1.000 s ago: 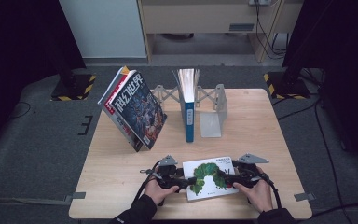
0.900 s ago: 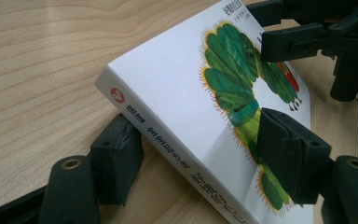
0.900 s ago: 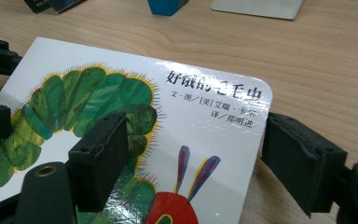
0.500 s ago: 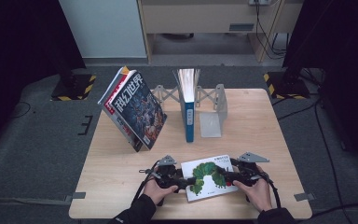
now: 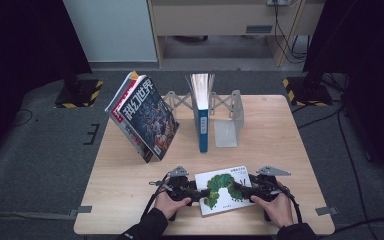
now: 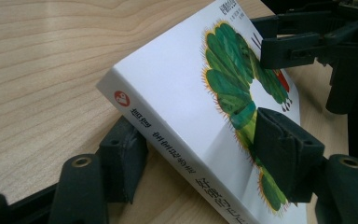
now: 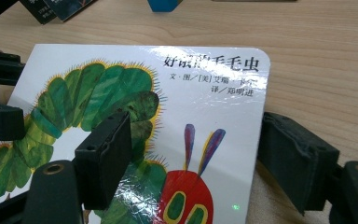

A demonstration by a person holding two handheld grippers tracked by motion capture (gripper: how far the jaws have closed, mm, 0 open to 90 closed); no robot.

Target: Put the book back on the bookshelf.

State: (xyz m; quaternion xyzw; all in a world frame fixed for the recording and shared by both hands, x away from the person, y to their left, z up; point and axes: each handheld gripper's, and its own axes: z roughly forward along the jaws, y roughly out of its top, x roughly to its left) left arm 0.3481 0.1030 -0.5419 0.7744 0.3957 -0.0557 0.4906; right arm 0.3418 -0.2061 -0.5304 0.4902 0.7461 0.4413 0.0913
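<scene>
A white picture book with a green caterpillar sits at the table's front edge, between my two grippers. My left gripper grips its spine side: one jaw presses the cover, the other sits under the raised spine. Its jaws have just been closing on the book. My right gripper holds the opposite edge, with one pad on the cover and the other under the edge. Its jaws have just been opening slightly, and the book stays between them. A hand holds each gripper.
A dark-covered magazine leans tilted at the back left of the wooden table. A blue-spined book stands upright in a metal extending bookend rack behind the picture book. The floor around the table is dark grey.
</scene>
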